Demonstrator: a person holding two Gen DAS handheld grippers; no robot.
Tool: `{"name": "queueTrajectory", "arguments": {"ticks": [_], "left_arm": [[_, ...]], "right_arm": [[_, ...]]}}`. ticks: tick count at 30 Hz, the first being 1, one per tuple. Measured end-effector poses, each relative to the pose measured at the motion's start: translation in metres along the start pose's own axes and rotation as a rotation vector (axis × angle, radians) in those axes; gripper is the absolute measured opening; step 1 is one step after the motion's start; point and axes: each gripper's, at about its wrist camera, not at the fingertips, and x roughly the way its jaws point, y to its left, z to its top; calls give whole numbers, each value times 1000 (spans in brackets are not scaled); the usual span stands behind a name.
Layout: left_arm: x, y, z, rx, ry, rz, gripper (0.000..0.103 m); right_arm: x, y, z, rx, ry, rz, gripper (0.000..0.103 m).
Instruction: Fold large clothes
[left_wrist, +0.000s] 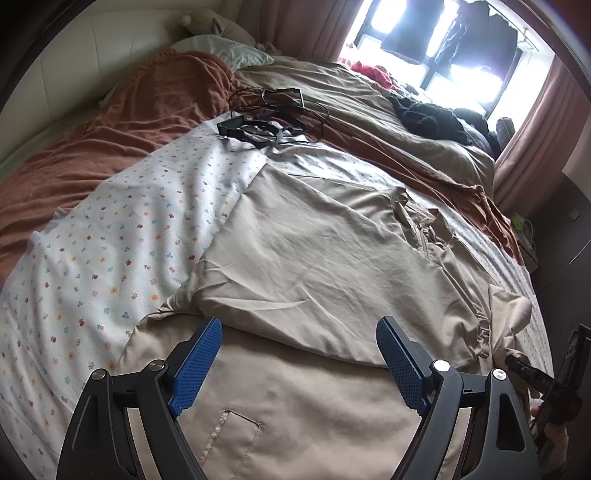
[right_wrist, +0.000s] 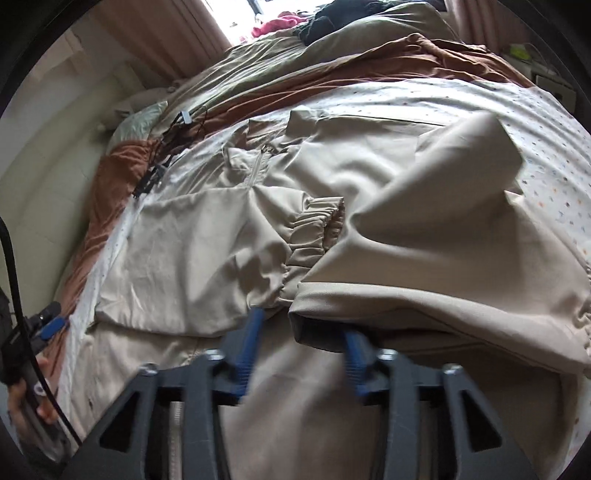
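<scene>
A large beige jacket (left_wrist: 314, 240) lies spread on the bed with one side folded over its body; a welt pocket (left_wrist: 236, 417) shows near me. My left gripper (left_wrist: 299, 326) hovers open just above the jacket's near part, nothing between its blue pads. In the right wrist view the jacket (right_wrist: 184, 258) shows its zipper (right_wrist: 256, 166) and a gathered elastic cuff (right_wrist: 314, 229). A folded sleeve (right_wrist: 424, 229) lies across it, and its hem hangs over the tips of my right gripper (right_wrist: 301, 339), whose jaws stand apart without pressing on the cloth.
A white floral sheet (left_wrist: 110, 240) lies under the jacket, with a rust-brown blanket (left_wrist: 110, 122) beyond. Black cables and small devices (left_wrist: 266, 118) lie behind the jacket. Dark clothes (left_wrist: 432, 114) are piled by the window. The bed's edge (left_wrist: 532, 280) drops off at right.
</scene>
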Motion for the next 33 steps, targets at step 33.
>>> {"name": "queueTrajectory", "arguments": {"ticks": [33], "left_arm": [[-4,4,-2,3,-5,-10,86]], "right_arm": [[-62,-183,-54,732,-139,-180,40]]}}
